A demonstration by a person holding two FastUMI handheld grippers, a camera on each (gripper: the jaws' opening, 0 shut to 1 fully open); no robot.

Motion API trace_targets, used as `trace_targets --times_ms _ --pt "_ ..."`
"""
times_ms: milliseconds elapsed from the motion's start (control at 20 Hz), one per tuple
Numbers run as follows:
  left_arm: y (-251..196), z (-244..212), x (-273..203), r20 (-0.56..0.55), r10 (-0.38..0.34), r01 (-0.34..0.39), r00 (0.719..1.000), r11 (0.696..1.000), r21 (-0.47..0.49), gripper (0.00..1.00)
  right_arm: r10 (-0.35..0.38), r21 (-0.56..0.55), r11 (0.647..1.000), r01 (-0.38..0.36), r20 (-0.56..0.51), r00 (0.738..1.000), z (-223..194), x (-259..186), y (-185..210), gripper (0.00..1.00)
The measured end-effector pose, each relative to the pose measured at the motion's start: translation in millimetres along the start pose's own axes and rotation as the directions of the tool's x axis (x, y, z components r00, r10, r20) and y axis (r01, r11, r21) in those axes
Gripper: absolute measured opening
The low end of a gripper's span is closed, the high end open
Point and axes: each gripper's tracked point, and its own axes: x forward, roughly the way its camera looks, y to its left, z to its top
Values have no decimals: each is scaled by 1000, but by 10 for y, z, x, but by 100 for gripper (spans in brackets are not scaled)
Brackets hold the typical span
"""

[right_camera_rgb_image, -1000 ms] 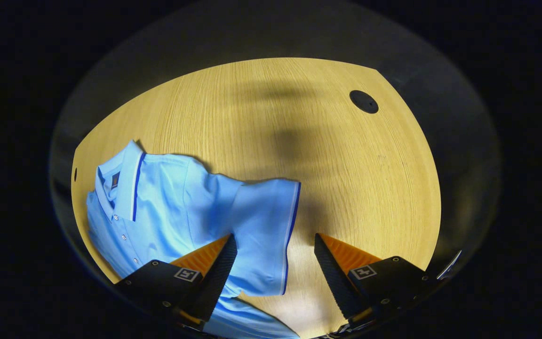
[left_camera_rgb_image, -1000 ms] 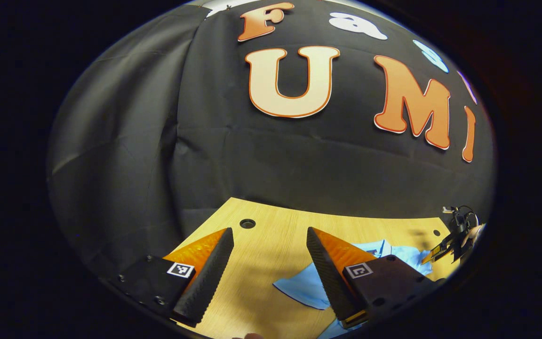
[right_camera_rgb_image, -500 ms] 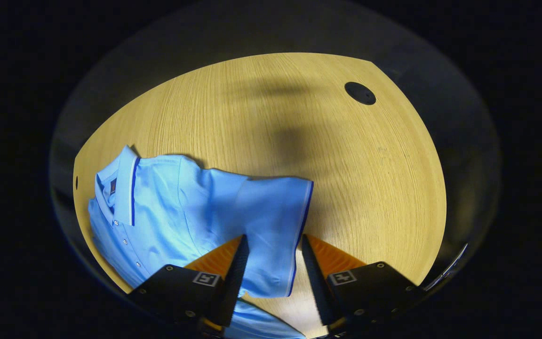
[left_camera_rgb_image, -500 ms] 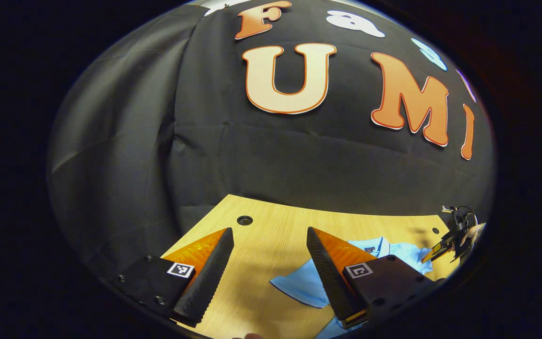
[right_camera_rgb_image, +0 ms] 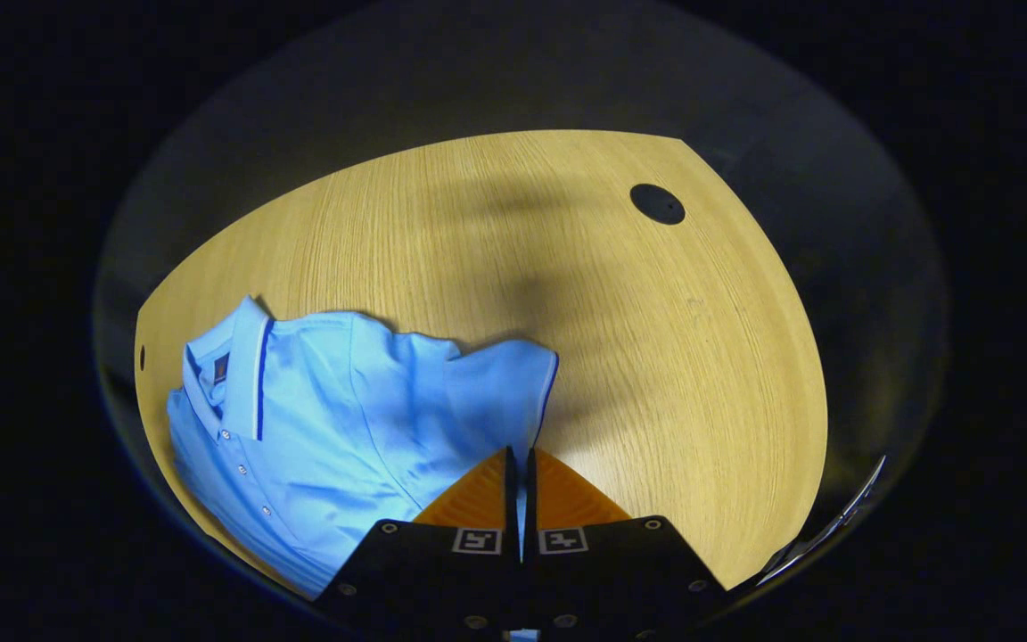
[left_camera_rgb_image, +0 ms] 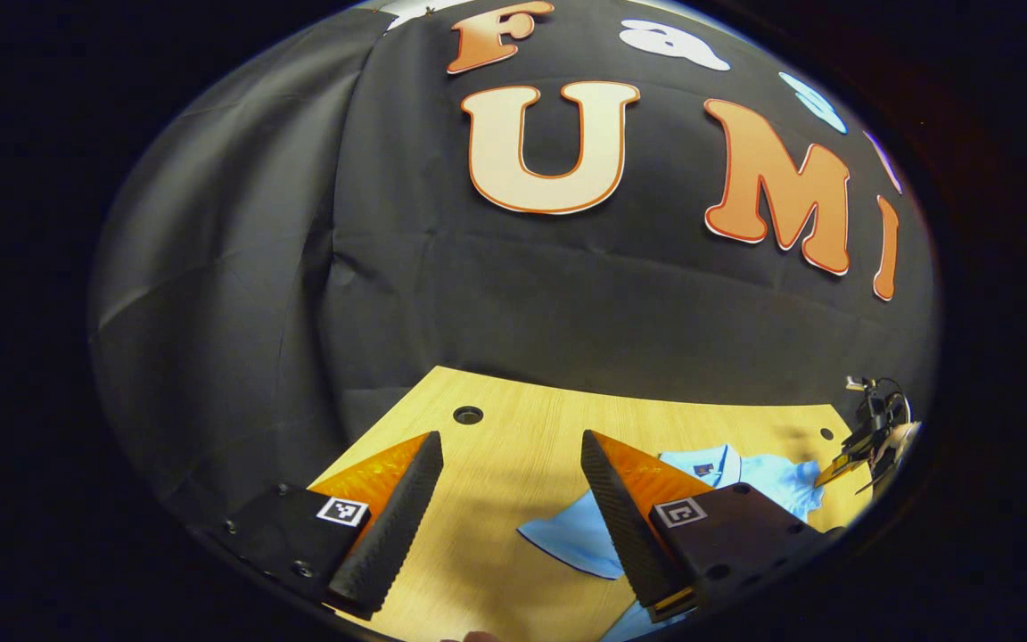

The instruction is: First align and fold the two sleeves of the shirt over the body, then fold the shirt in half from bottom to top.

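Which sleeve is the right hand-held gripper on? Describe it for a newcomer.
On the wooden table lies a light blue polo shirt. Its sleeve reaches toward the bare wood, where the right hand-held gripper pinches its edge. A dark blue stripe trims that cuff.

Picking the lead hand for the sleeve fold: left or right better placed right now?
Right. The right gripper is already shut on the sleeve at its cuff edge, ready to carry it over the shirt body. The left gripper is open above the table, holding nothing.

Light-blue polo shirt point(right_camera_rgb_image: 326, 428) lies face-up, one sleeve point(right_camera_rgb_image: 500, 397) lifted.
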Motion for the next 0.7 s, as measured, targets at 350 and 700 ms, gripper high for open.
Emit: trace_targets --times_ms 350,700 --pt "112 28 -58 19 -17 16 1000 1000 16 100 66 -64 996 -60 100 993 85 -651 367 1" --pt "331 46 -91 32 -35 34 999 999 29 100 157 -213 970 -120 167 973 -10 -1059 1145 0"
